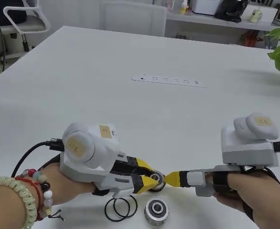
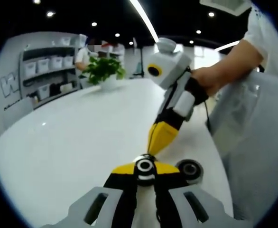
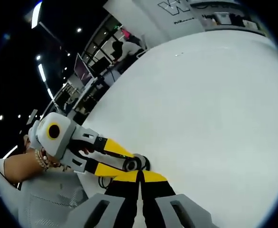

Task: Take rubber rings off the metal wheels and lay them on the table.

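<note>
Left gripper clamps silver metal wheel above front table edge, bore axis along jaws. Right gripper jaws pressed together at wheel rim. Second wheel flat, bore up, beside two black rubber rings.

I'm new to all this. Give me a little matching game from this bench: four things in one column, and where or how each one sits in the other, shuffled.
Things:
1. held wheel
2. loose wheel
3. rubber rings
4. power strip

Places or states:
A. white, far across the table
B. black loops lying flat on the table
C. clamped between the yellow jaws of the left gripper
D. metal, lying free near the table's front edge

Pairs: 1-C, 2-D, 3-B, 4-A.
</note>
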Action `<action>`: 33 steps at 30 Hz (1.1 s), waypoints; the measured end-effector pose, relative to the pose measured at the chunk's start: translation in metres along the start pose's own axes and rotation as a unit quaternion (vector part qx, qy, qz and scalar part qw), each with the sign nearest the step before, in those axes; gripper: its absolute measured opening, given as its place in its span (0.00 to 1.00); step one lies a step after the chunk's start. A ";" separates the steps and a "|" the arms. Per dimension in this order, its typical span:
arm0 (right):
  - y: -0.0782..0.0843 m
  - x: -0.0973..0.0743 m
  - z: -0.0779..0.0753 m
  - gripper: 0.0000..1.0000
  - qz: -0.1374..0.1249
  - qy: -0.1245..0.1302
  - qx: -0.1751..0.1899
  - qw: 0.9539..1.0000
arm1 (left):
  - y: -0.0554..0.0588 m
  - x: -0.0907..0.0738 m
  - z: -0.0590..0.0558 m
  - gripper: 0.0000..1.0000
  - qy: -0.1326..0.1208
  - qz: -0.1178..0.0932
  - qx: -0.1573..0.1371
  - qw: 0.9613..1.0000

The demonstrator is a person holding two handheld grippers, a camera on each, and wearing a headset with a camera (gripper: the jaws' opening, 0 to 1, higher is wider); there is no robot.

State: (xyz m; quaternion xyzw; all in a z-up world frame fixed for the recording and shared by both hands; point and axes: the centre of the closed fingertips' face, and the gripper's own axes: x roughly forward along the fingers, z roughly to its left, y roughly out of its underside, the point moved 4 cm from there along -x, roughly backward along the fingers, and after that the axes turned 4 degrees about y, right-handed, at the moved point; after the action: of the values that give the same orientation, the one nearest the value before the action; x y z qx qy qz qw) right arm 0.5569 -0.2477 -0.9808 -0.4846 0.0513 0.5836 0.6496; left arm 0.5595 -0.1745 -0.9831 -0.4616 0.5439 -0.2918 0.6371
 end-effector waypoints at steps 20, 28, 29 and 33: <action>-0.001 0.000 0.006 0.00 -0.002 -0.006 -0.011 1.000 | -0.001 0.001 0.000 0.13 -0.004 0.002 0.006 1.000; -0.002 0.000 0.007 0.00 -0.002 -0.011 -0.015 1.000 | 0.000 0.001 0.000 0.13 -0.004 0.001 0.005 1.000; -0.003 0.000 0.007 0.00 -0.003 -0.011 -0.015 1.000 | -0.001 0.001 0.000 0.13 -0.004 0.000 0.005 1.000; -0.003 0.001 0.008 0.00 -0.002 -0.013 -0.018 1.000 | -0.001 0.001 -0.001 0.13 -0.004 -0.001 0.004 1.000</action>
State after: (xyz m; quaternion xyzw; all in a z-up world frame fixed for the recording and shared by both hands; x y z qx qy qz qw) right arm 0.5555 -0.2413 -0.9752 -0.4888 0.0313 0.5891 0.6427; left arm 0.5593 -0.1757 -0.9830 -0.4603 0.5397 -0.2929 0.6411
